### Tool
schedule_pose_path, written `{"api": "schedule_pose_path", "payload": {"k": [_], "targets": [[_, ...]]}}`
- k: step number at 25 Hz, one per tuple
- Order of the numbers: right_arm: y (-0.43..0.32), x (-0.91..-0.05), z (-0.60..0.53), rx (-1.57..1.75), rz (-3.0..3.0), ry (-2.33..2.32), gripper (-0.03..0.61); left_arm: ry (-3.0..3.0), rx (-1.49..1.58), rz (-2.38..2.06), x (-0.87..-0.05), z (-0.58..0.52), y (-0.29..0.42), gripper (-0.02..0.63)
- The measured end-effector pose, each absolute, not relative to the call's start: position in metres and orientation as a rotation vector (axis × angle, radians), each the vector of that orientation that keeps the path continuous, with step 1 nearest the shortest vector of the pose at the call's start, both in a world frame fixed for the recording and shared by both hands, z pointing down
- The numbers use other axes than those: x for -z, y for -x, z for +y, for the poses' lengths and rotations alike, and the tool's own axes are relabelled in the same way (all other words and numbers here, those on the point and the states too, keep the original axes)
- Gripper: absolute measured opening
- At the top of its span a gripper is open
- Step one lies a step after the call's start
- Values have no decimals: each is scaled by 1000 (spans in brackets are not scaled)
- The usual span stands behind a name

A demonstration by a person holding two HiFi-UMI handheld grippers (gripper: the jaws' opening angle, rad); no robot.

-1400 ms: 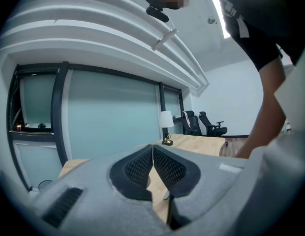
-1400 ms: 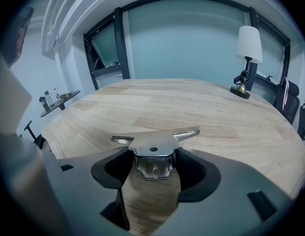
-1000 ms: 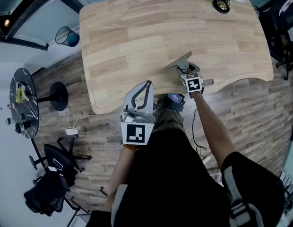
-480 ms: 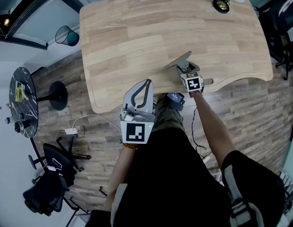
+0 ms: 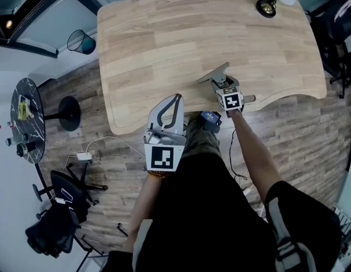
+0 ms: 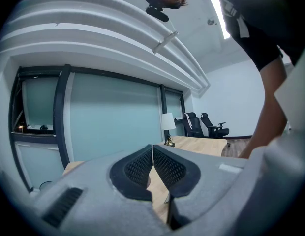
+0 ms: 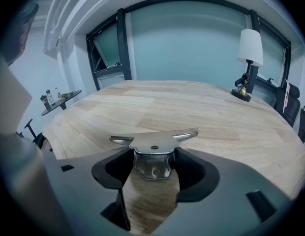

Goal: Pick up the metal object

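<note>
shiny metal piece (image 7: pixel 153 142), a flat winged plate with a holed tab below, held level by that tab in the right gripper (image 7: pixel 152 160), over the table's (image 7: pixel 201 107) near edge.

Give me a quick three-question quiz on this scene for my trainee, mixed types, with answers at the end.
1. True or false: the left gripper holds the metal object.
2. Which stands on the table? A) lamp B) mug C) laptop
3. Fill in: the right gripper is shut on the ____.

Key: 1 false, its jaws are together on nothing; 2 A; 3 metal object.
</note>
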State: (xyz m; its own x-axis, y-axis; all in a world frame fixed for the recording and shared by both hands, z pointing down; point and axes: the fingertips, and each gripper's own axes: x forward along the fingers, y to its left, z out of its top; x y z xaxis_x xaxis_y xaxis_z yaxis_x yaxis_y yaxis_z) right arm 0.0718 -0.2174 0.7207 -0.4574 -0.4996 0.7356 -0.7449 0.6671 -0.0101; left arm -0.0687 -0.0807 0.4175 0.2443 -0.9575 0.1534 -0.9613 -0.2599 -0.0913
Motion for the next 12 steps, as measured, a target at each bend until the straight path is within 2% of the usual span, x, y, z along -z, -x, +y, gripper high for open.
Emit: {"api": "schedule_pose_path", "payload": {"k": [12], "targets": [[-69,-704,-221,-379,-2175,-988,261,-2471,-264,-1906,-415,-77,71,17]]}}
